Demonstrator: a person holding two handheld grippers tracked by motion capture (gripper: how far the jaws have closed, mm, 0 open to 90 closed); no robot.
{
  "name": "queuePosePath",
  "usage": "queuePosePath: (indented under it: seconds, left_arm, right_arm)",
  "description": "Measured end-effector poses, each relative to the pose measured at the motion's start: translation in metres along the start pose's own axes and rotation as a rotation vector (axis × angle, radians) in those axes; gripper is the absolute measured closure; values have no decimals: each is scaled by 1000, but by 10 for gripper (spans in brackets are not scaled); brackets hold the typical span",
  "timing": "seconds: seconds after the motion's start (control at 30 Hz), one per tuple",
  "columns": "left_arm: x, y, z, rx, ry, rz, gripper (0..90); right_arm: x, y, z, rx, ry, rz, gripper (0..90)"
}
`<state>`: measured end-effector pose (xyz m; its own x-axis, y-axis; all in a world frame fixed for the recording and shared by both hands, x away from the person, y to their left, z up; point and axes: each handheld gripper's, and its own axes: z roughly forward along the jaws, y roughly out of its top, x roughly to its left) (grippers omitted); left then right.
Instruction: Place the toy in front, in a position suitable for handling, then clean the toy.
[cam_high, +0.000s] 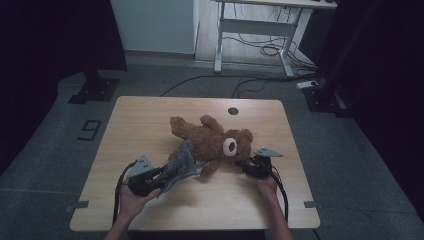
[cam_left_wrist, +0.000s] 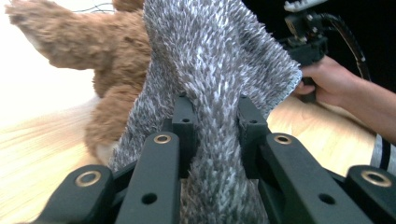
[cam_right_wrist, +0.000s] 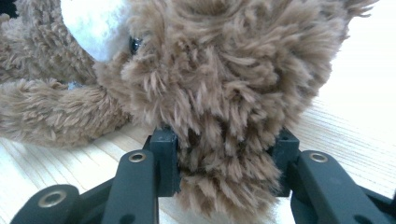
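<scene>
A: What is being held by the left gripper (cam_high: 161, 176)?

B: A grey fuzzy cloth (cam_high: 181, 164) is being pinched between its two black jaws. In the left gripper view the cloth (cam_left_wrist: 219, 79) is being squeezed into a narrow waist where the jaws are pressing on it, and it is being spread wider above them, draped against the teddy bear's (cam_left_wrist: 112, 65) body.

A: And where is the bear being kept?

B: The teddy bear (cam_high: 212, 142) is being seen lying on the wooden table (cam_high: 150, 120), near its middle, with its head turned toward the right gripper (cam_high: 248, 165) and its limbs spread toward the far side. The cloth is lying over its lower body, on the near left.

A: Is the right gripper being used as well?

B: Yes. In the right gripper view its jaws are being closed on a tuft of brown fur at the teddy bear's head (cam_right_wrist: 224, 93), beside the white muzzle (cam_right_wrist: 93, 25). The head is being held just above the table (cam_right_wrist: 56, 177).

A: Are the hands being shown?

B: Both are being seen at the table's near edge, each wrapped around its gripper.
</scene>
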<state>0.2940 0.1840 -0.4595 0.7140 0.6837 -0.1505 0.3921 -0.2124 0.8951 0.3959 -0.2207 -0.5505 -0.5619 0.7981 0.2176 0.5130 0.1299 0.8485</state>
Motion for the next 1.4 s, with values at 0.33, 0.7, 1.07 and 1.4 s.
queuePosePath:
  seconds: [0.33, 0.7, 1.07, 1.4]
  left_arm:
    - [5, -1, -2, -5, 28, -11, 736]
    - [2, 4, 18, 28, 15, -12, 736]
    - [-12, 50, 124, 96, 6, 73, 742]
    - [-20, 42, 172, 167, 36, 61, 743]
  right_arm:
    - [0, 0, 0, 0, 2, -2, 575]
    - [-1, 0, 0, 3, 9, 2, 574]
    - [-3, 0, 0, 2, 22, 17, 574]
    - [-5, 0, 0, 3, 34, 34, 574]
